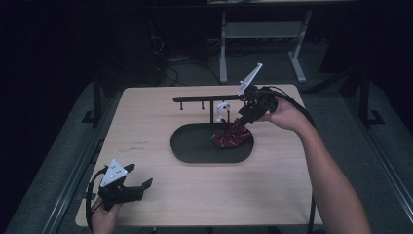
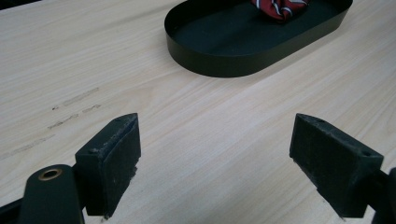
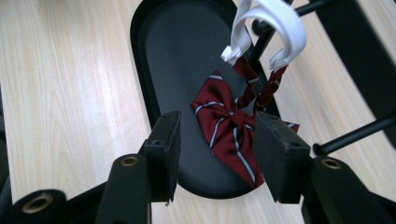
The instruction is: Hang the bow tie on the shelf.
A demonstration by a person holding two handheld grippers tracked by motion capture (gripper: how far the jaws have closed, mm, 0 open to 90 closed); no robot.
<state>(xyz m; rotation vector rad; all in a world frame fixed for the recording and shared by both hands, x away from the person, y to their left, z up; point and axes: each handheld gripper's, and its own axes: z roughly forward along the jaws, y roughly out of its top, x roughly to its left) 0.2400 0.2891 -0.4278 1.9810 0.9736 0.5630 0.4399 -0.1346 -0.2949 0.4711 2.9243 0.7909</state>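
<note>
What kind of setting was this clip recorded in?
Probably a lab or workshop set up for recording, not a home: a light wooden table stands on a grey floor in a dark room, with a white metal bench frame and loose cables behind it.

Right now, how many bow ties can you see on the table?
1. The red striped bow tie lies in the black oval tray, its white strap hooked on the stand. No others visible.

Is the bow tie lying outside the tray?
No, the bow tie lies in the black tray, hanging by its white strap from the rack.
</note>
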